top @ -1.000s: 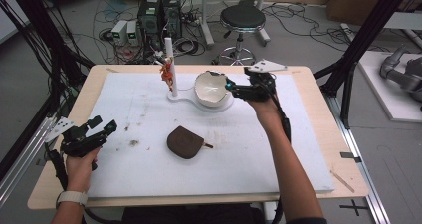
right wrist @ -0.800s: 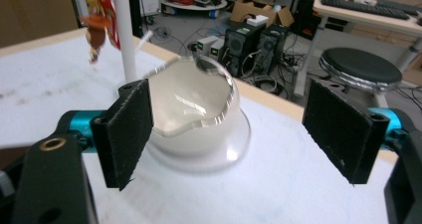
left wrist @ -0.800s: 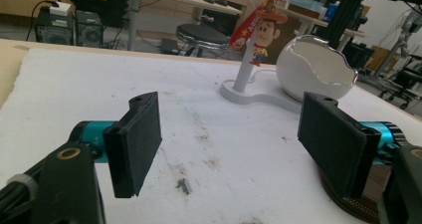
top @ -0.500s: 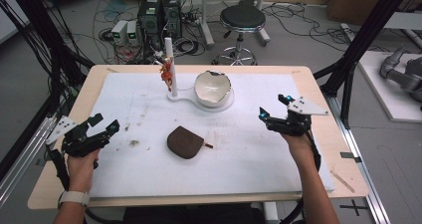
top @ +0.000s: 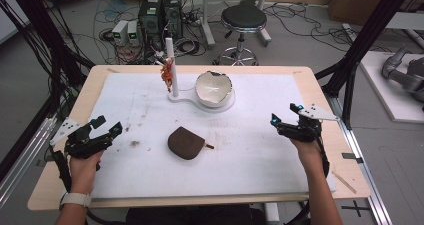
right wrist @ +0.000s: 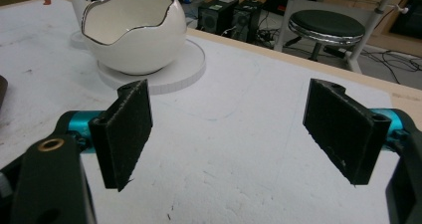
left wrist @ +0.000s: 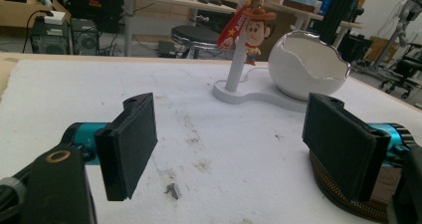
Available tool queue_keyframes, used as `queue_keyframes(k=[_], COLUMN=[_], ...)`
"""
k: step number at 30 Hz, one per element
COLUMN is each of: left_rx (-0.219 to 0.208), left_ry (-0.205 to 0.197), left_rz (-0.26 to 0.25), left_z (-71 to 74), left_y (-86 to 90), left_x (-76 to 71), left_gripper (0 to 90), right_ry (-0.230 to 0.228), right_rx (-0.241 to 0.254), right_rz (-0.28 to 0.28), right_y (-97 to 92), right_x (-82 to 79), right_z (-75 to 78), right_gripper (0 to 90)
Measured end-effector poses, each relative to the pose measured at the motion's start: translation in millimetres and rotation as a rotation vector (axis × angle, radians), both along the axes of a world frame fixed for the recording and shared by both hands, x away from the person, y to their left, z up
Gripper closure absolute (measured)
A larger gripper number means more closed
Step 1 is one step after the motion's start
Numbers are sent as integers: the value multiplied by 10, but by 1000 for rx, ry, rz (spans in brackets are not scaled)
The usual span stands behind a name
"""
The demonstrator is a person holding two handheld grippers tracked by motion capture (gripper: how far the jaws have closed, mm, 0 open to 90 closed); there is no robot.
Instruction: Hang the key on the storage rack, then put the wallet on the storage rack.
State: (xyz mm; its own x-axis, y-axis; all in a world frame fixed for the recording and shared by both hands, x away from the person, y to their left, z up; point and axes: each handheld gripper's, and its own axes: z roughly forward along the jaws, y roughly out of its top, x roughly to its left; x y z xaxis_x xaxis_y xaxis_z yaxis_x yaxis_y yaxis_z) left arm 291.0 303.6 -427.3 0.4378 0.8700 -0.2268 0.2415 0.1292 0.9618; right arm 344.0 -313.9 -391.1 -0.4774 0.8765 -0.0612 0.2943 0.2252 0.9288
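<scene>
A white eggshell-shaped bowl [top: 213,87] [left wrist: 306,67] [right wrist: 132,30] sits on a white stand [top: 227,106] at the back middle of the table. A cowboy-doll keychain [top: 166,71] [left wrist: 256,27] hangs on the stand's upright post [top: 170,60]. A brown zip pouch [top: 186,142] [left wrist: 338,196] lies mid-table. My left gripper [top: 109,125] [left wrist: 229,149] hovers at the left edge; its jaws have just been opening and nothing is between them. My right gripper [top: 284,114] [right wrist: 239,129] is over the mat at the right, open and empty, pointing towards the bowl.
A white mat [top: 250,155] covers most of the wooden table, with dark crumbs [top: 134,144] near the left gripper. Behind the table stand a black stool [top: 243,20] and computer boxes [top: 160,10]. Black frame poles [top: 350,70] flank both sides.
My right hand drew back from the bowl to the table's right side and sank lower. The left gripper's jaws spread wider while the left hand stayed put.
</scene>
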Motion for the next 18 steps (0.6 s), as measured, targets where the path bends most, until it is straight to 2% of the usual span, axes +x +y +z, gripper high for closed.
queue_keyframes(k=[5, 9, 12, 14, 18], left_rx=[21, 11, -1, -3, 0], left_ry=[-4, 1, 16, 15, 15], left_rz=[-4, -13, -21, -23, -19], left_z=[29, 22, -2, -4, 2], left_y=[-53, -73, -73, -73, -62], left_x=[-14, 16, 48, 51, 41], left_gripper=[214, 214, 218, 218, 218], right_ry=[-4, -1, 5, 13, 0], right_rx=[7, 26, 21, 22, 27], right_rz=[3, 2, 9, 22, 51], right_y=[-16, -21, -2, 25, 119], right_x=[-24, -32, -44, -44, -43], right_z=[13, 25, 15, -1, -13], right_gripper=[196, 196, 197, 197, 197])
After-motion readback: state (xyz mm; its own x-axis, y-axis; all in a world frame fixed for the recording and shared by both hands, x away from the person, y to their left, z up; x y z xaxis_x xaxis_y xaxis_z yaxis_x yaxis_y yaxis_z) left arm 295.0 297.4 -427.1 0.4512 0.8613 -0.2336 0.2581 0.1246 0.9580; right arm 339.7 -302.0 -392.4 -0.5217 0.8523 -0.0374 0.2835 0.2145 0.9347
